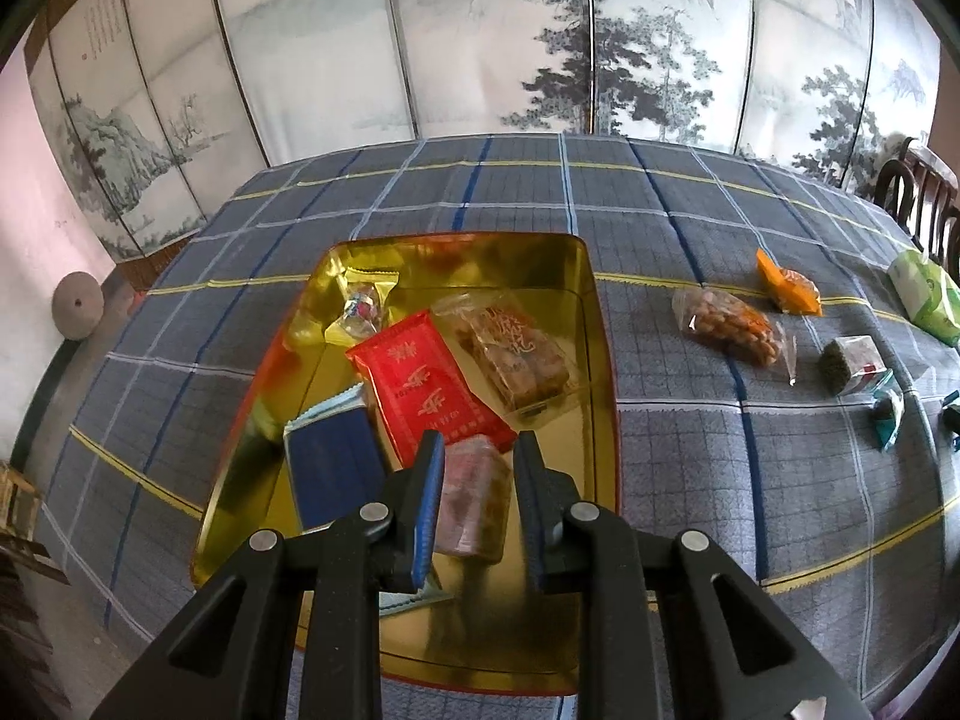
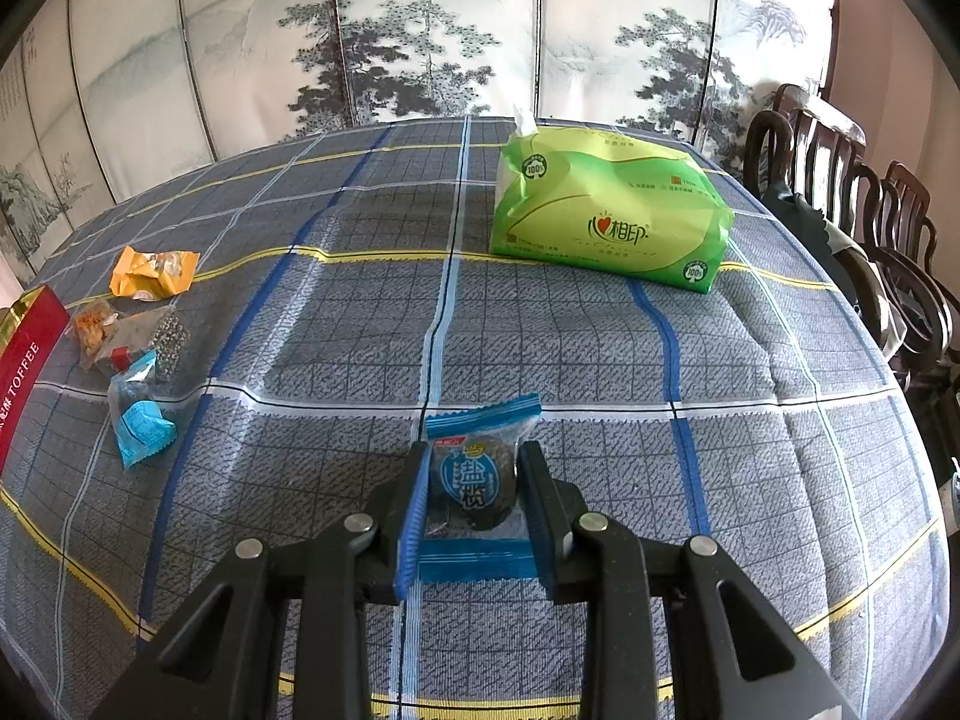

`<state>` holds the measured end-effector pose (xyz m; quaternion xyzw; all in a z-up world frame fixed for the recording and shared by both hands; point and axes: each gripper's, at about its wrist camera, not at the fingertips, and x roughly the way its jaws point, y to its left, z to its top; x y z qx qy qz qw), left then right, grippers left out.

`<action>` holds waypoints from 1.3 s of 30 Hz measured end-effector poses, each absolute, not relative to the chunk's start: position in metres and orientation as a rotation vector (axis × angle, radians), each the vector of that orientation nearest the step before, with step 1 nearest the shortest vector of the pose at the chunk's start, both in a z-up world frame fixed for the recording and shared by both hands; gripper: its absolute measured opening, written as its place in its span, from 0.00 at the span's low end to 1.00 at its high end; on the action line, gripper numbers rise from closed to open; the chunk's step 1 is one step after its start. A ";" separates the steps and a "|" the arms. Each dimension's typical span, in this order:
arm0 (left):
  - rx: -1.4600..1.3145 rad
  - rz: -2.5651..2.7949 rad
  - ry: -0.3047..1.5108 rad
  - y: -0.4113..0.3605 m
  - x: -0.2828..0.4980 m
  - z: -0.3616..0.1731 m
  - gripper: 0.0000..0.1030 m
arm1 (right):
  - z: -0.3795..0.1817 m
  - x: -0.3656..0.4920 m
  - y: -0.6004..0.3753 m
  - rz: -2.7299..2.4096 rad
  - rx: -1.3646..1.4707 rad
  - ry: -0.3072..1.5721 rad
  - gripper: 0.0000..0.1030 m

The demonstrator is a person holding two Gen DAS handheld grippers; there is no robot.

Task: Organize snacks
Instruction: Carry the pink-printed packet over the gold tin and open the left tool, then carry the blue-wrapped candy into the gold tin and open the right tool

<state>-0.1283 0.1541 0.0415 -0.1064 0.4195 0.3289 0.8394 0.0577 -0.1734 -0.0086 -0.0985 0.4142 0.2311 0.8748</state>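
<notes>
A gold tin (image 1: 600,324) sits on the checked tablecloth and holds several snacks: a red packet (image 1: 420,384), a clear pastry packet (image 1: 516,348), a blue packet (image 1: 330,468) and a yellow candy (image 1: 360,306). My left gripper (image 1: 478,450) hovers over the tin with its fingers around a pinkish clear packet (image 1: 474,492). My right gripper (image 2: 474,456) is closed on a blue-wrapped dark round snack (image 2: 477,480) lying on the cloth. Loose snacks lie on the table: a nut bag (image 1: 732,324), an orange packet (image 1: 786,285), a seed packet (image 1: 852,363).
A green tissue pack (image 2: 606,210) stands at the far right of the table. Small packets (image 2: 141,414) and an orange wrapper (image 2: 153,273) lie at the left in the right wrist view, beside the tin's red side (image 2: 24,360). Dark wooden chairs (image 2: 852,180) line the right edge. A painted screen stands behind.
</notes>
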 end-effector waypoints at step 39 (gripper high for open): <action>-0.288 0.809 0.844 0.137 -0.234 0.070 0.69 | 0.078 -0.056 -0.004 1.036 -0.270 0.781 0.28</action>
